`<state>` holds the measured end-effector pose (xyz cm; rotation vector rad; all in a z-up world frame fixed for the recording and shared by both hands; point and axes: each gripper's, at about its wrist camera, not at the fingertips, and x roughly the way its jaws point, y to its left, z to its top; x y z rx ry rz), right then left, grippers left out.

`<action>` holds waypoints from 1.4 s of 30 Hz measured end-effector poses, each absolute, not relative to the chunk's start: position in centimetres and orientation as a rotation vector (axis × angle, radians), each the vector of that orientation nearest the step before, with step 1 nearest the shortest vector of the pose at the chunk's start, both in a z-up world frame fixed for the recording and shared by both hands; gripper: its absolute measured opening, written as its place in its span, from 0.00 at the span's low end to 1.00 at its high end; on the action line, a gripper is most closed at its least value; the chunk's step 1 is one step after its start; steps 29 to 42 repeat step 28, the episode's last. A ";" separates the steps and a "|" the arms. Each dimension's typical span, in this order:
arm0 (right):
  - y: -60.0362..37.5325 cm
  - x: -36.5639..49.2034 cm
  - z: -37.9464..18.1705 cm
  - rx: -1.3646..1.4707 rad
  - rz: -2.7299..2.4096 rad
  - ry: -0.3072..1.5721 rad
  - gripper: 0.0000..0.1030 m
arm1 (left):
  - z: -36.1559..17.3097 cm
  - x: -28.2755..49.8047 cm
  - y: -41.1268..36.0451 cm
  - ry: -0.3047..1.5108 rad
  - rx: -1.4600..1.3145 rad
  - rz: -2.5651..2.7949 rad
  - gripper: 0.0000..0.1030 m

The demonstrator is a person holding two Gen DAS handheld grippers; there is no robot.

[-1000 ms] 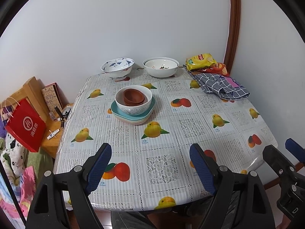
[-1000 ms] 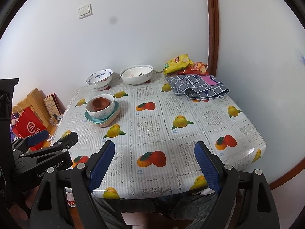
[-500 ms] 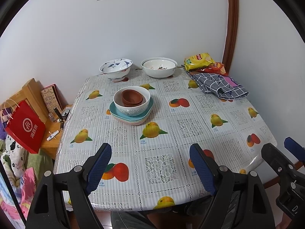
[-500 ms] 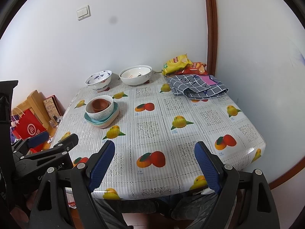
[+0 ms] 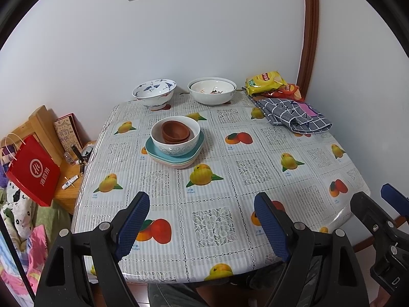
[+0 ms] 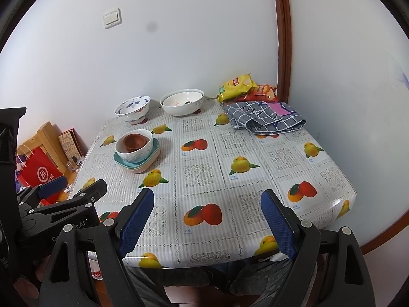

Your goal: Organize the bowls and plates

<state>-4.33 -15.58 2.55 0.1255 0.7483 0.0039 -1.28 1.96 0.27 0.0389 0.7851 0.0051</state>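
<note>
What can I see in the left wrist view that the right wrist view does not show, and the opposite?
Only the left wrist view shows the small white tube on the low wooden stand, and the right gripper at its right edge.

Only the right wrist view shows the left gripper from the side, at its left edge.

Both show the fruit-patterned tablecloth, the brown bowls nested in a white bowl on stacked square plates, the blue-and-white patterned bowl, the wide white bowl, the grey checked cloth and the red paper bag.
</note>
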 end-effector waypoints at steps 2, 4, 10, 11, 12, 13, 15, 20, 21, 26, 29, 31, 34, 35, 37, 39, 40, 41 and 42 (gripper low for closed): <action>-15.6 -4.3 2.5 0.126 0.003 0.749 0.82 | 0.3 -1.3 2.0 0.786 0.038 0.004 0.81; -15.6 -4.4 2.6 0.129 0.005 0.748 0.82 | 0.3 -1.3 2.0 0.785 0.038 0.004 0.81; -15.7 -4.4 2.6 0.130 0.004 0.745 0.82 | 0.3 -1.3 2.0 0.786 0.037 0.004 0.81; -15.7 -4.4 2.6 0.128 0.004 0.745 0.82 | 0.3 -1.3 2.0 0.786 0.036 0.003 0.81; -15.7 -4.4 2.6 0.128 0.004 0.745 0.82 | 0.3 -1.3 2.0 0.787 0.035 0.000 0.81; -15.7 -4.4 2.6 0.128 0.004 0.744 0.82 | 0.3 -1.3 2.0 0.788 0.033 -0.003 0.81; -15.7 -4.4 2.7 0.129 0.004 0.745 0.82 | 0.3 -1.3 2.0 0.786 0.034 -0.002 0.81; -15.7 -4.5 2.7 0.132 0.009 0.740 0.82 | 0.5 -1.3 2.0 0.779 0.038 0.005 0.81; -15.6 -4.4 2.7 0.133 0.012 0.741 0.82 | 0.5 -1.4 2.0 0.779 0.037 0.004 0.81; -15.5 -4.5 2.7 0.134 0.009 0.740 0.82 | 0.5 -1.4 2.1 0.776 0.034 0.000 0.81; -15.4 -4.6 2.6 0.137 0.010 0.736 0.82 | 0.4 -1.3 2.2 0.770 0.032 0.001 0.81; -15.4 -4.6 2.6 0.137 0.010 0.736 0.82 | 0.4 -1.3 2.2 0.770 0.032 0.001 0.81; -15.4 -4.6 2.6 0.137 0.010 0.736 0.82 | 0.4 -1.3 2.2 0.770 0.032 0.001 0.81; -15.4 -4.6 2.6 0.137 0.010 0.736 0.82 | 0.4 -1.3 2.2 0.770 0.032 0.001 0.81; -15.4 -4.6 2.6 0.137 0.010 0.736 0.82 | 0.4 -1.3 2.2 0.770 0.032 0.001 0.81; -15.4 -4.6 2.6 0.137 0.010 0.736 0.82 | 0.4 -1.3 2.2 0.770 0.032 0.001 0.81; -15.4 -4.6 2.6 0.137 0.010 0.736 0.82 | 0.4 -1.3 2.2 0.770 0.032 0.001 0.81; -15.4 -4.6 2.6 0.137 0.010 0.736 0.82 | 0.4 -1.3 2.2 0.770 0.032 0.001 0.81; -15.4 -4.6 2.6 0.137 0.010 0.736 0.82 | 0.4 -1.3 2.2 0.770 0.032 0.001 0.81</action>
